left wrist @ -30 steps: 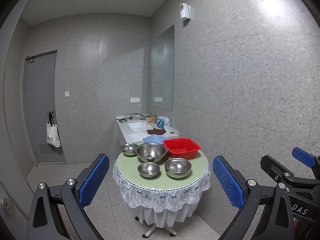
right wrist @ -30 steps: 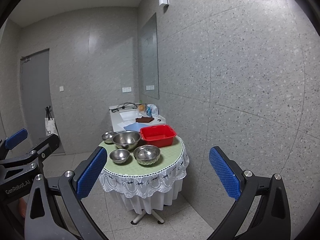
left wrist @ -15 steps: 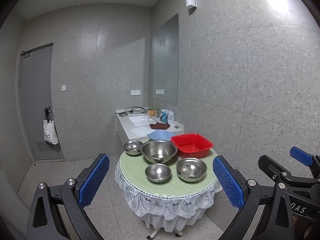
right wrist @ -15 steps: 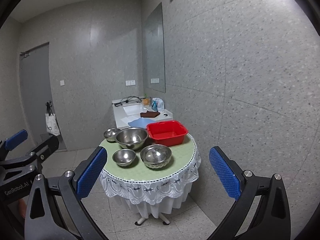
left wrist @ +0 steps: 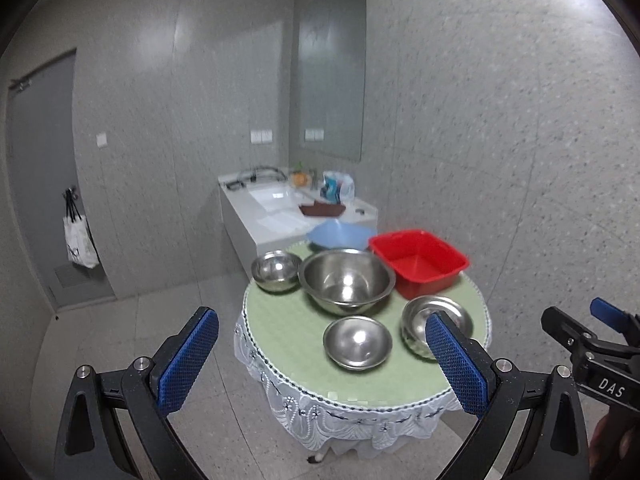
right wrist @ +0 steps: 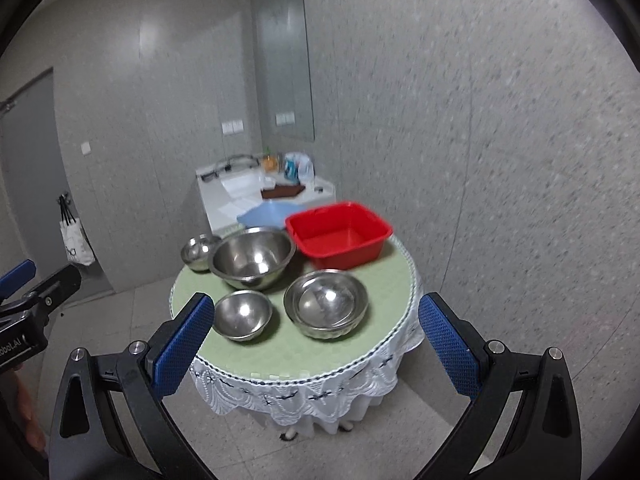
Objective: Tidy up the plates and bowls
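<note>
Left gripper (left wrist: 320, 360) and right gripper (right wrist: 316, 344) both stand spread and empty, short of the round table (right wrist: 280, 356). Only the right view shows the nested bowls (right wrist: 325, 304) unobstructed. All bowls sit upright, mouths up, beside the red basin (right wrist: 338, 234).

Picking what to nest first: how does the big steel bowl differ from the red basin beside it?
The big steel bowl is round, shiny metal; the red basin is squarish, matte and looks plastic. The bowl sits mid-table, the basin nearer the wall. Both are upright, look empty and rest on the green tablecloth.
</note>
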`<state>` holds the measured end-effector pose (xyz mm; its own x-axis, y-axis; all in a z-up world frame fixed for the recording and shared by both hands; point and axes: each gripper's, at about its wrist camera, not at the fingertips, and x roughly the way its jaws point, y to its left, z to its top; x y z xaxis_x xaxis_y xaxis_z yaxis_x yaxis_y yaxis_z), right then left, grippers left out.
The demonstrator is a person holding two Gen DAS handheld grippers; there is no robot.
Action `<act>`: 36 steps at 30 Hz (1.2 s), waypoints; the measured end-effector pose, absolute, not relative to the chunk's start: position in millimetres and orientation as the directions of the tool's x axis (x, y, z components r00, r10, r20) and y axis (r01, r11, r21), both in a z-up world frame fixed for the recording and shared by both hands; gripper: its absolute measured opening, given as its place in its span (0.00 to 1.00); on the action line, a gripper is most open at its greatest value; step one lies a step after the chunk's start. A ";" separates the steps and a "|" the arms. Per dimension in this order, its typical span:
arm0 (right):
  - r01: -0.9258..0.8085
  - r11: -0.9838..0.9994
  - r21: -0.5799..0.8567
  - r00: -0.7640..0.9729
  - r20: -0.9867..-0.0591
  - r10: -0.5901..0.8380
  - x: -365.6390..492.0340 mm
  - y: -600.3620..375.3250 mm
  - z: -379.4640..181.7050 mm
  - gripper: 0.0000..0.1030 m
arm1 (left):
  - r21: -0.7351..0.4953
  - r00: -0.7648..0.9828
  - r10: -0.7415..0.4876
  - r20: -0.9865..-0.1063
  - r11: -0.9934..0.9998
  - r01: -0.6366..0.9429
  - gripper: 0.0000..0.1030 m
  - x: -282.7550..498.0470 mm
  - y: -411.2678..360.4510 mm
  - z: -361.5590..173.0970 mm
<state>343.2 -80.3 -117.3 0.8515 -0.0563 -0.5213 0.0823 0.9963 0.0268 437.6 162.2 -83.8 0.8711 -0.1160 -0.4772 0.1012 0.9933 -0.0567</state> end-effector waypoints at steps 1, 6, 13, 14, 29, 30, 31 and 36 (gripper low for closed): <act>0.083 0.996 0.031 0.845 -0.532 -0.054 352.4 -79.1 -120.4 1.00 | -0.064 0.865 -0.117 -0.488 0.993 0.098 0.99 453.5 165.6 -86.3; 0.085 0.993 0.077 0.797 -0.604 -0.021 415.8 -80.6 -144.2 1.00 | -0.072 0.833 -0.118 -0.541 0.993 0.093 0.99 528.0 168.0 -99.7; 0.045 0.989 0.137 0.743 -0.666 0.058 518.3 -85.1 -182.1 1.00 | -0.064 0.764 -0.106 -0.637 0.994 0.085 0.99 660.9 165.8 -127.2; 0.041 0.988 0.149 0.729 -0.680 0.073 531.6 -84.8 -186.9 1.00 | -0.058 0.754 -0.097 -0.650 0.995 0.078 0.99 677.0 165.0 -130.8; 0.100 0.965 0.241 0.525 -0.837 0.154 661.6 -64.8 -275.2 0.91 | -0.170 0.535 -0.189 -0.824 0.982 0.084 0.80 864.3 167.2 -209.9; 0.116 0.964 0.241 0.516 -0.843 0.148 665.4 -64.5 -279.3 0.89 | -0.180 0.525 -0.200 -0.827 0.980 0.089 0.74 875.5 169.5 -213.6; 0.131 0.962 0.238 0.508 -0.850 0.141 668.3 -64.5 -282.6 0.88 | -0.189 0.507 -0.218 -0.834 0.976 0.109 0.71 888.5 169.5 -218.0; 0.199 0.955 0.219 0.475 -0.874 0.101 684.2 -59.1 -298.4 0.75 | -0.193 0.449 -0.252 -0.857 0.966 0.173 0.54 924.8 173.4 -234.6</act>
<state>684.2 -59.1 -298.4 0.4748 0.1014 -0.8742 0.1993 0.9551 0.2191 924.8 173.3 -234.6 0.4492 -0.2521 -0.8571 0.1734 0.9657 -0.1931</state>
